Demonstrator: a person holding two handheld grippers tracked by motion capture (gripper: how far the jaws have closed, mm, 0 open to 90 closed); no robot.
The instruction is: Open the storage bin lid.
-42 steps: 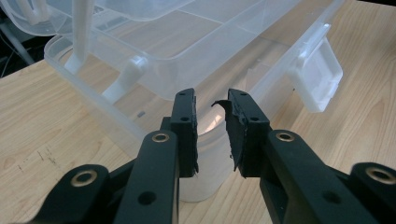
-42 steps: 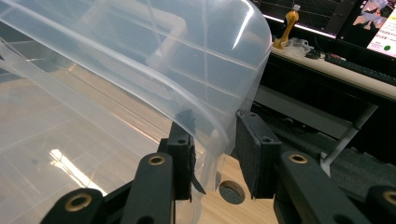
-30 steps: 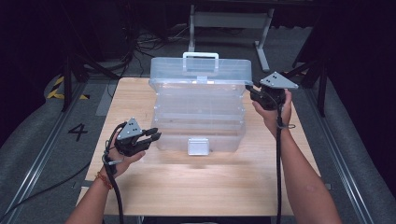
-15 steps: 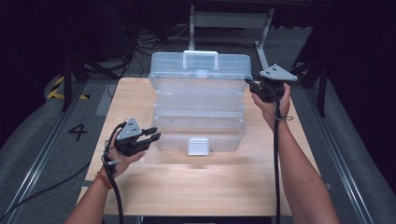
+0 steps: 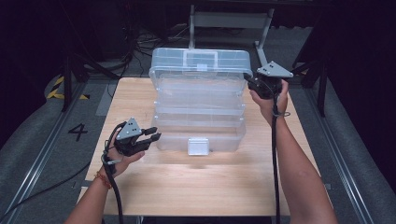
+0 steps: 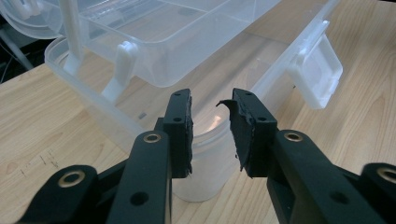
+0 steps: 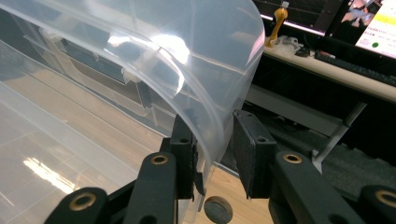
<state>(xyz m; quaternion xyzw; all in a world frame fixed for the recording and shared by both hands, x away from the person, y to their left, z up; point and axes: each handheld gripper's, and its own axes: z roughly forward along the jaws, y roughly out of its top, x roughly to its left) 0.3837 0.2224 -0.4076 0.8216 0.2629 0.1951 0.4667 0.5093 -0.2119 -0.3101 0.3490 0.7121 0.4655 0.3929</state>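
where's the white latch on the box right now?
High view: the white latch hangs at the front middle of the clear tiered box, facing the person, just right of the left gripper.

Left hand-held gripper (image 5: 150, 134) hovers low, jaws parted; right hand-held gripper (image 5: 251, 83) raised, jaws clamped.

Wooden table (image 5: 196, 186), grey floor (image 5: 42, 140), dark room

The tiered storage box (image 5: 198, 109) stands on the counter (image 5: 196, 186), toward its far edge, its lid (image 5: 198, 63) raised at the back and its latch (image 5: 198, 145) facing the near side. The left tongs (image 5: 152, 134) sit just left of the bottom tier; the right tongs (image 5: 250, 83) meet the lid's right edge.
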